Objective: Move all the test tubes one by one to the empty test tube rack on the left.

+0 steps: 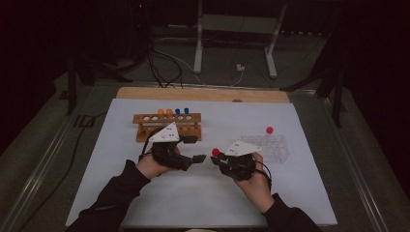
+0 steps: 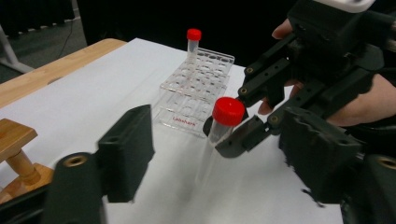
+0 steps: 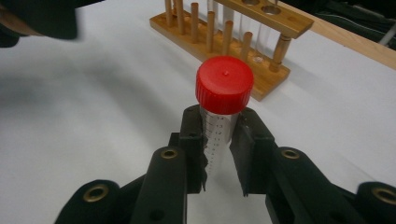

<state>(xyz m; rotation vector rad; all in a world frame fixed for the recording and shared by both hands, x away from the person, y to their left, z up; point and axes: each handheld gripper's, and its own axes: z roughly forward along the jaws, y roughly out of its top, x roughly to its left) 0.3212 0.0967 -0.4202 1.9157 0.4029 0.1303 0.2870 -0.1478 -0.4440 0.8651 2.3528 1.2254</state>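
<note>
Right now the right gripper (image 3: 218, 140) has its fingers (image 3: 192, 140) clenched on a tube (image 3: 217, 135), gripping the clear body just under its red cap (image 3: 224, 85); the tube stands roughly upright, held off the bench (image 1: 203, 193) near its middle. Facing it, the left gripper (image 2: 215, 154) is released, its fingers (image 2: 126, 151) standing apart on either side of the tube without touching it.

As a guess, the tube is light, stiff plastic, smooth-walled and likely to slip or twist if squeezed weakly. The ribbed cap looks the better place for the left fingers to take hold, while the right keeps the body steady.

Toward the bench's right edge sits a clear rack (image 2: 196, 88) with many round holes, holding one more red-capped tube (image 2: 192, 44) at its far corner. Nearer the far edge, left of centre, a wooden rack (image 1: 167, 126) carries two orange-topped tubes (image 1: 165, 112) and two blue-topped tubes (image 1: 182, 111), its other holes vacant.
</note>
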